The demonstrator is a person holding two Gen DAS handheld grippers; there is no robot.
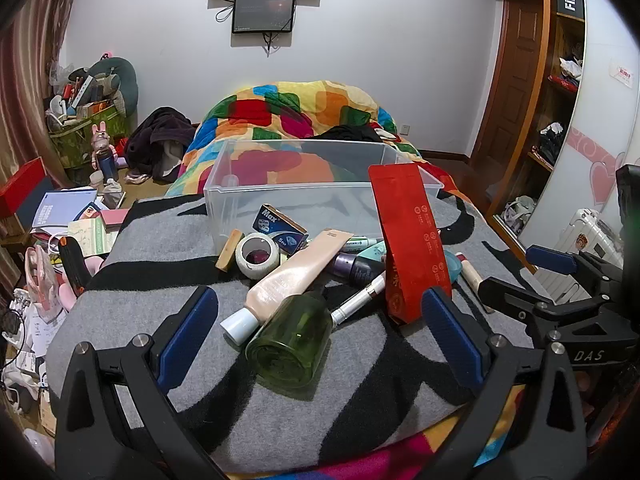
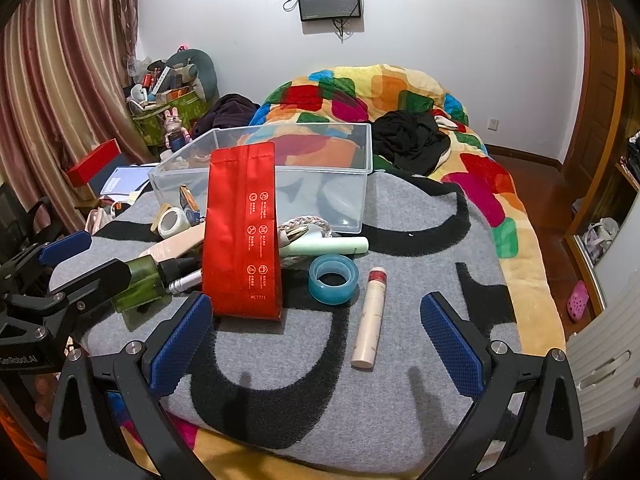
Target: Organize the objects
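A clear plastic bin (image 1: 248,194) (image 2: 352,148) stands on a grey and black blanket (image 1: 360,380) (image 2: 320,392) on the bed. In front of it lies a pile: a red pouch (image 1: 412,240) (image 2: 242,232) standing upright, a green bottle (image 1: 292,340) (image 2: 140,282) on its side, a beige tube (image 1: 292,276), a white tape roll (image 1: 256,255) (image 2: 172,222), a blue box (image 1: 280,226), a blue tape ring (image 2: 333,279) and a cream tube (image 2: 370,316). My left gripper (image 1: 320,312) is open around the green bottle. My right gripper (image 2: 316,320) is open, just before the pouch and cream tube.
A colourful quilt (image 1: 304,108) (image 2: 380,92) and black clothes (image 2: 408,140) lie behind the bin. Cluttered boxes, books and bags (image 1: 80,208) fill the floor at the left. A wooden wardrobe (image 1: 556,100) stands at the right. The right gripper shows at the right edge of the left view (image 1: 560,288).
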